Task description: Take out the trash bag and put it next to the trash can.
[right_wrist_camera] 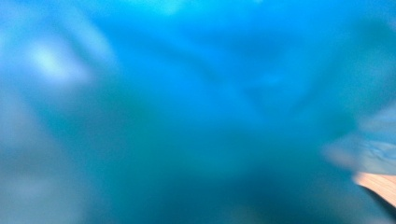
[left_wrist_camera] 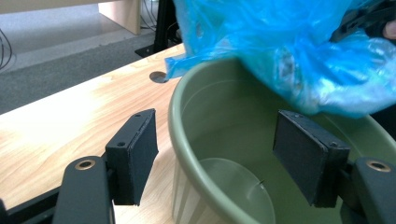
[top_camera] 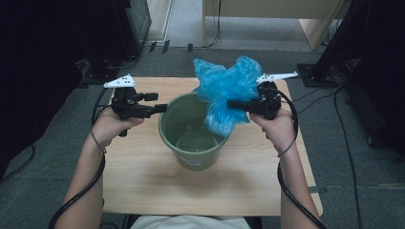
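Blue plastic bag (top_camera: 222, 93), thin, limp and slippery, hung over the green bucket's (top_camera: 193, 138) far-right rim mid-tabletop (top_camera: 143, 181), pinched by the right tool (top_camera: 232, 104); the left tool (top_camera: 162, 108) stood spread astride the near rim (best grasped at a bunched edge).

A light wooden table (top_camera: 143, 181) with a round cable hole is carrying a round olive-green plastic bucket (top_camera: 191, 155), whose rim is sitting between the left gripper's open jaws.

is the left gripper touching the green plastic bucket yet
Apart: the left gripper view shows the left gripper with jaws open astride the green plastic bucket rim, gaps on both sides.
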{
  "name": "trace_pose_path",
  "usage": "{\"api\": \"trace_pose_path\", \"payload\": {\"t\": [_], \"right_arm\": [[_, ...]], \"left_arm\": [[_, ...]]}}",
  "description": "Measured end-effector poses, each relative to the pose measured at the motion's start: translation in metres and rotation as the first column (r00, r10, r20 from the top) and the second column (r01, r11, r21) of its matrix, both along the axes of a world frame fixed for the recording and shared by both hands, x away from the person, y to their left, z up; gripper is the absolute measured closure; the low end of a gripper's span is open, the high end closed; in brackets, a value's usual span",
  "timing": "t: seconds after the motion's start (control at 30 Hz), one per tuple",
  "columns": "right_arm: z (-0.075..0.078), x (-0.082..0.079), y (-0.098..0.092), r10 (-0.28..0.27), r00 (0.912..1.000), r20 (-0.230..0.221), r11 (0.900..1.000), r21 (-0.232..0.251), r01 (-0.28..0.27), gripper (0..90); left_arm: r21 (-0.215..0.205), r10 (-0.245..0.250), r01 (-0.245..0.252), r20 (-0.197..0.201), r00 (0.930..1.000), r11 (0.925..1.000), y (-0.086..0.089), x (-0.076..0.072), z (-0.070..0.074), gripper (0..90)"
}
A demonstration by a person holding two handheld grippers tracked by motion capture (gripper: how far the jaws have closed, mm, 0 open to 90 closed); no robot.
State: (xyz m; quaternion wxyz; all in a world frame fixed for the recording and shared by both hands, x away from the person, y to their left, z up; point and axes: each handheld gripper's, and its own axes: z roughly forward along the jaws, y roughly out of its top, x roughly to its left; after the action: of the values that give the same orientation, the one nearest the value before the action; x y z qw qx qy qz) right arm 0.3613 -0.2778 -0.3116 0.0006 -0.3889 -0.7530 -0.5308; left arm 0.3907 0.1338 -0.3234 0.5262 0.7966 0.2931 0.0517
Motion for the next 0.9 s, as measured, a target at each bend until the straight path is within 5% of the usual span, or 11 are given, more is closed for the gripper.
{"api": "trace_pose_path", "payload": {"t": [0.6,0.9], "right_arm": [[-0.003,-0.002,-0.045,-0.093,0.9955,0.014,0.996,-0.009,0.093,84.5],[-0.012,-0.004,-0.071,-0.164,0.9865,0.012,0.986,-0.024,0.164,84.5]], "left_arm": [[0.033,0.019,-0.020,0.014,0.9997,0.9993,0.020,0.006,-0.009,30.1],[0.046,0.028,-0.029,0.032,0.9991,0.9985,0.027,0.010,-0.019,31.0]]}}
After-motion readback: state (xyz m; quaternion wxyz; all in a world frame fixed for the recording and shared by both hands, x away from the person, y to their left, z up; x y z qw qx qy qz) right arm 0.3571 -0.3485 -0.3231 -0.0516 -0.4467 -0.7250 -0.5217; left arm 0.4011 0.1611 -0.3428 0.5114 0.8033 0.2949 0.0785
